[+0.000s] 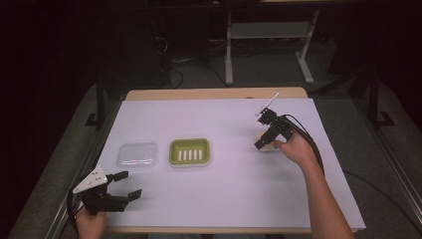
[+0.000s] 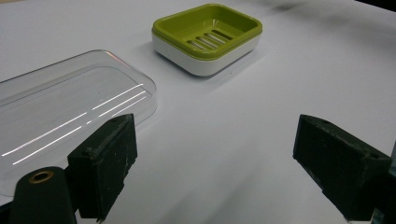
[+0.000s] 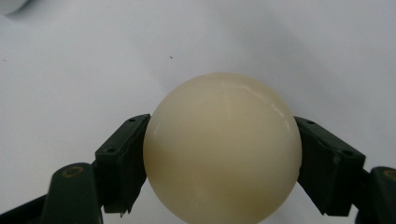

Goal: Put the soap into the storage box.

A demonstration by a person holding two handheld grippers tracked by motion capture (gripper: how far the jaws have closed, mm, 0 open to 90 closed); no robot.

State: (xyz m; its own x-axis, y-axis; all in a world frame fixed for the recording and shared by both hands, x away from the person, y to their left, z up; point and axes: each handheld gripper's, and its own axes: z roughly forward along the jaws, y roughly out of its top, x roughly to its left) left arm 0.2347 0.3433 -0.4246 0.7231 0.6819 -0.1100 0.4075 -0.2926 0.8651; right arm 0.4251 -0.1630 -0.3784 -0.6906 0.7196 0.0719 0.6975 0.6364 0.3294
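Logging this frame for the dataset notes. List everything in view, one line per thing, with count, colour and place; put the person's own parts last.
Soap dish: one, green tray on a white base, middle of the table.
Lid: one, clear plastic, flat on the table just left of the soap dish.
Soap: one, cream, rounded, between the right gripper's jaws on the right of the table.
Table: one, white top with a wooden edge.
Desk frame: one, white, on the floor beyond the table.
Left gripper: one, black, jaws apart, near left corner, held by the left hand.
Right gripper: one, black, jaws against the soap, held by the right hand.
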